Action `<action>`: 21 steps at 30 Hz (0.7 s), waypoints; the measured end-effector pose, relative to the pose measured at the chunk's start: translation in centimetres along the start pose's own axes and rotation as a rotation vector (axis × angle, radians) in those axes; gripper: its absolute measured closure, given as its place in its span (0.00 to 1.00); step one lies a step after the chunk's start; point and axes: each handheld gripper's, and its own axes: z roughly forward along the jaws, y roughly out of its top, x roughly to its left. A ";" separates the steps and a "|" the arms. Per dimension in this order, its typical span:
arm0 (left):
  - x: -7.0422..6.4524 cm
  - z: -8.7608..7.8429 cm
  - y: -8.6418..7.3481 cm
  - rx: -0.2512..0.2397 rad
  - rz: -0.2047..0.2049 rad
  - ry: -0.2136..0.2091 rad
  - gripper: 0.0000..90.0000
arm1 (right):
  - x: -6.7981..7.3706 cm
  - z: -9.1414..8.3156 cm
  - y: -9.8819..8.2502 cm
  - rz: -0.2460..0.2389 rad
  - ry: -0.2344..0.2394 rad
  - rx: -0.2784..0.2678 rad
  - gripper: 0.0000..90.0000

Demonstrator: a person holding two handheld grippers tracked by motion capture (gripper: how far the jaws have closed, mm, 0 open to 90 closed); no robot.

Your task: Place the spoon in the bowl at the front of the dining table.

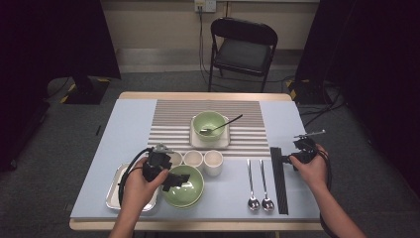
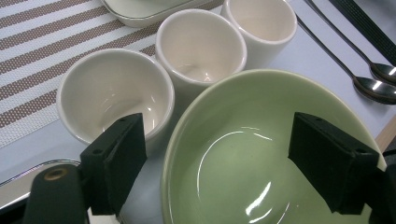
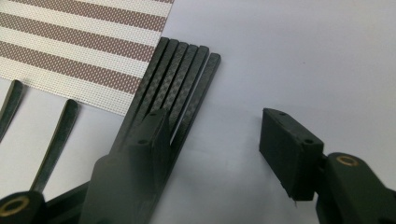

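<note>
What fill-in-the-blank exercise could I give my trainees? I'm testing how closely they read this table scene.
1. The left gripper holds its open jaws over the rim of the green ____ bowl.
2. Beside that bowl stand ____ cream cups in a row.
3. The two spoons lie just left of the black ____ chopsticks.
4. The far bowl rests on a striped ____ placemat.

Missing words: bowl; three; chopsticks; placemat

Three cups [image 1: 193, 158] crowd behind green bowl [image 1: 185, 188], bare table [image 1: 297, 119] right of chopsticks [image 1: 279, 178]
</note>
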 end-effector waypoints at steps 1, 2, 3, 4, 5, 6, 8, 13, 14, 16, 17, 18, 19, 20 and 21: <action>0.0 0.0 0.0 -0.001 -0.001 0.000 0.21 | 0.0 0.0 0.0 0.000 0.000 0.000 0.48; 0.0 0.0 0.0 -0.001 -0.001 0.000 0.21 | 0.0 0.0 0.0 0.000 0.000 0.000 0.48; 0.0 0.0 0.0 -0.001 -0.001 0.002 0.21 | 0.0 0.0 0.0 0.002 -0.001 -0.002 0.48; 0.0 0.0 0.0 -0.001 -0.001 0.002 0.21 | 0.0 0.0 0.0 0.002 -0.001 -0.002 0.48; 0.0 0.0 0.0 -0.005 -0.001 0.003 0.21 | 0.0 0.0 0.0 0.005 -0.002 -0.002 0.47; 0.0 0.0 0.0 -0.004 0.001 0.001 0.21 | 0.1 0.1 0.0 0.002 -0.003 -0.005 0.46; 0.0 0.0 0.1 0.000 0.001 0.000 0.21 | 0.1 0.1 0.0 0.004 -0.002 -0.006 0.46; -0.1 0.1 0.2 0.003 0.005 -0.003 0.21 | 0.5 0.1 -0.1 -0.037 -0.039 0.003 0.48; -0.1 0.1 0.2 0.003 0.005 -0.003 0.21 | 0.6 0.1 -0.1 -0.047 -0.047 0.003 0.49; -0.1 0.1 0.1 0.004 0.007 -0.003 0.21 | 0.7 0.2 0.0 -0.056 -0.063 0.004 0.53; -0.1 0.1 0.1 0.004 0.007 -0.003 0.21 | 0.7 0.2 0.0 -0.056 -0.063 0.004 0.53; -0.1 0.1 0.1 0.001 0.002 -0.001 0.21 | 0.7 0.1 0.0 -0.059 -0.069 0.004 0.54; -0.1 0.1 0.1 0.001 0.002 -0.001 0.21 | 0.7 0.1 0.0 -0.059 -0.069 0.004 0.54; -0.1 0.0 0.1 0.001 0.004 -0.002 0.21 | 0.7 0.2 -0.1 -0.055 -0.071 0.000 0.54; 0.0 -0.1 0.1 -0.002 0.000 0.001 0.21 | 0.7 0.2 -0.1 -0.062 -0.075 0.001 0.54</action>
